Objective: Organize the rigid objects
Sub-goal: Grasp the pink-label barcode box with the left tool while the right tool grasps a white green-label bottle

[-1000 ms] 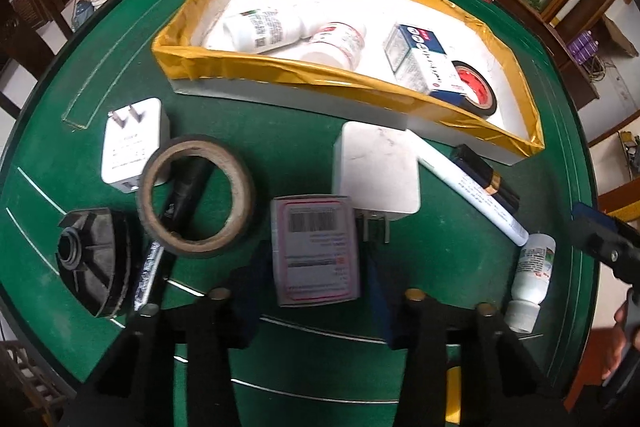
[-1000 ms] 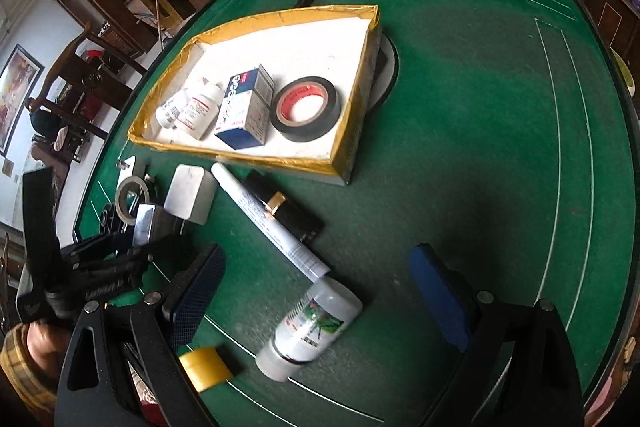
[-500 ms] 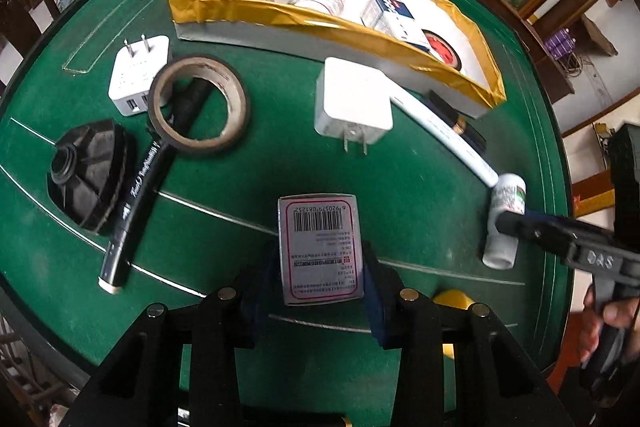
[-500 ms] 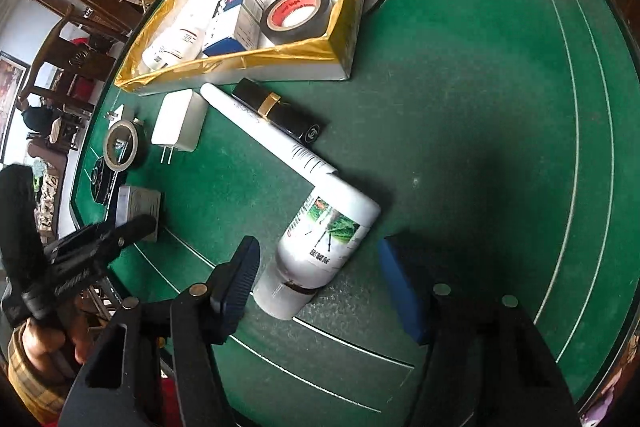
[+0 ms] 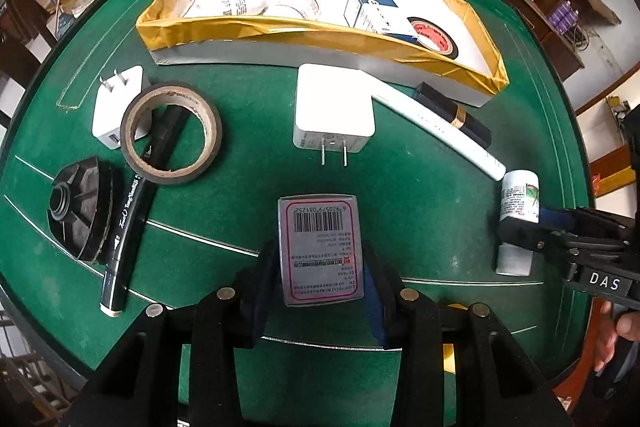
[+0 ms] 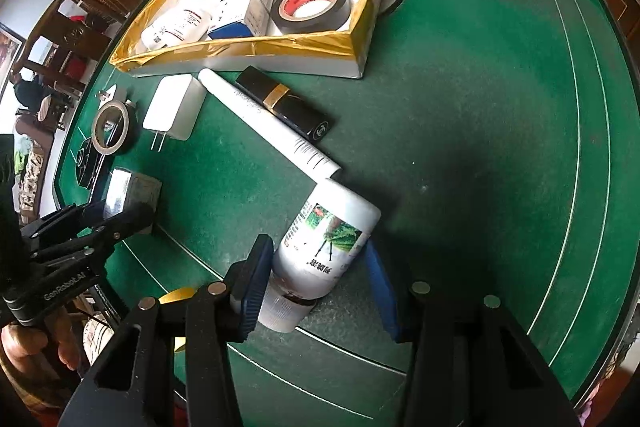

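Since the earlier frame, the right hand-held gripper point(image 6: 316, 277) has come down over the white bottle point(image 6: 324, 247), and its jaws have just been closing; both blue pads now press the bottle's sides as it lies on the green bench point(image 6: 460, 107). Between the left hand-held gripper point(image 5: 320, 279) pads sits a small barcoded box point(image 5: 320, 247), clamped on both sides. Ahead of both stands the gold-rimmed tray point(image 5: 280, 31); a white charger point(image 5: 334, 115) lies just before it.

Both wrist cameras look steeply down, close over the green table point(image 5: 420, 195), sharing the gold-rimmed box point(image 6: 240, 47) (each glimpses the other).
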Tool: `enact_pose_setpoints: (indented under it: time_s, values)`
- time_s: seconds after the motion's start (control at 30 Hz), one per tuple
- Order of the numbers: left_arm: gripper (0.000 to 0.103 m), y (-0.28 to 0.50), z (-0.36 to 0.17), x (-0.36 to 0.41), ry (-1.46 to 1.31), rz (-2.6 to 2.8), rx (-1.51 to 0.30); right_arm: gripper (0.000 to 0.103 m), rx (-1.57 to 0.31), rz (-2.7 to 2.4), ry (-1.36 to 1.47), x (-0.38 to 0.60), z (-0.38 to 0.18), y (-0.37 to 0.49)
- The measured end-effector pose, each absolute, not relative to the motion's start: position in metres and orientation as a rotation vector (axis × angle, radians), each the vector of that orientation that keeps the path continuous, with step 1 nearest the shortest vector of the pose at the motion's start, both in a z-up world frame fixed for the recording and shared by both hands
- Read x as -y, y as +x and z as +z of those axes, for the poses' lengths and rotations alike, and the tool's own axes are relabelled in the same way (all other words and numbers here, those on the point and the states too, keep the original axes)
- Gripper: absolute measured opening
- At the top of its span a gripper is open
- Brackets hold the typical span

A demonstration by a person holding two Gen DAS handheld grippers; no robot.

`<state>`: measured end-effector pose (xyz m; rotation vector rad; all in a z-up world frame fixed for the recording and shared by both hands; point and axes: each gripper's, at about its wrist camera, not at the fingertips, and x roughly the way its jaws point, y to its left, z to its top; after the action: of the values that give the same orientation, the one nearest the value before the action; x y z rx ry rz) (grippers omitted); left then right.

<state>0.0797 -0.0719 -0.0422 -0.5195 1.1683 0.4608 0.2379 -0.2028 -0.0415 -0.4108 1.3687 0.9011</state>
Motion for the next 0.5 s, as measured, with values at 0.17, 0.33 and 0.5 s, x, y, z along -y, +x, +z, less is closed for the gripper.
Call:
enact_pose_setpoints:
  time_s: [0.17, 0.33, 0.5]
  values:
    - [0.041, 0.089, -0.043, 0.076, -0.509, 0.446, -1.171, 0.041, -1.359, 0.901, -0.411, 0.205, -0.041, 0.239]
    - [0.041, 0.087, -0.044, 0.074, -0.522, 0.432, -1.161, 0.038, -1.342, 0.907, -0.454, 0.209, -0.040, 0.235]
    - [0.074, 0.079, -0.038, 0.067, -0.584, 0.446, -1.105, 0.038, -1.347, 0.903, -0.445, 0.216, -0.041, 0.239]
